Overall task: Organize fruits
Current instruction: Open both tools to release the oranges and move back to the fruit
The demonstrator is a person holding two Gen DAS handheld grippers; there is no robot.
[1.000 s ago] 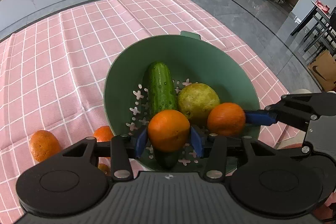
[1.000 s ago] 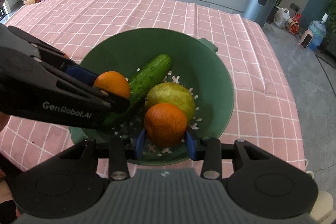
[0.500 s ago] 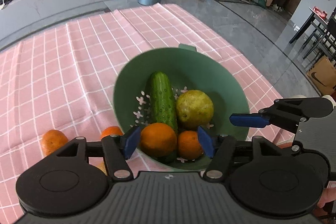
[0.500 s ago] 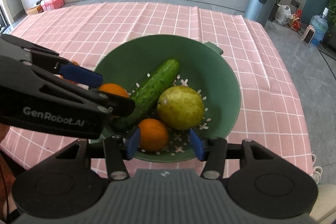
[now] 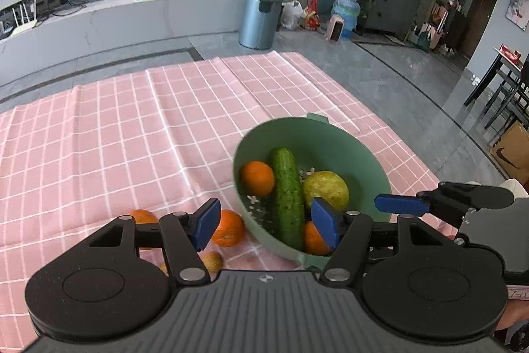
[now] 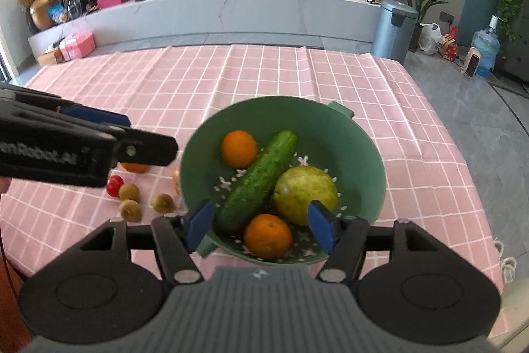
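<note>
Pink check cloth (image 6: 297, 78) covers worktop; wide bare cloth left & behind, floor drops off right. Small fruits (image 6: 132, 197) loose left of green colander (image 6: 363, 148). Colander holds 2 oranges, cucumber (image 6: 258, 181), guava. Left gripper (image 5: 266, 222) and right gripper (image 6: 261, 225) both spread, empty, above near rim.

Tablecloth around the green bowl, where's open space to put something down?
Bare cloth stretches beyond the green bowl toward the far edge of the pink tablecloth, and along its right side. Crowded: left of the bowl, where an orange, small brown fruits and a red one lie.
</note>
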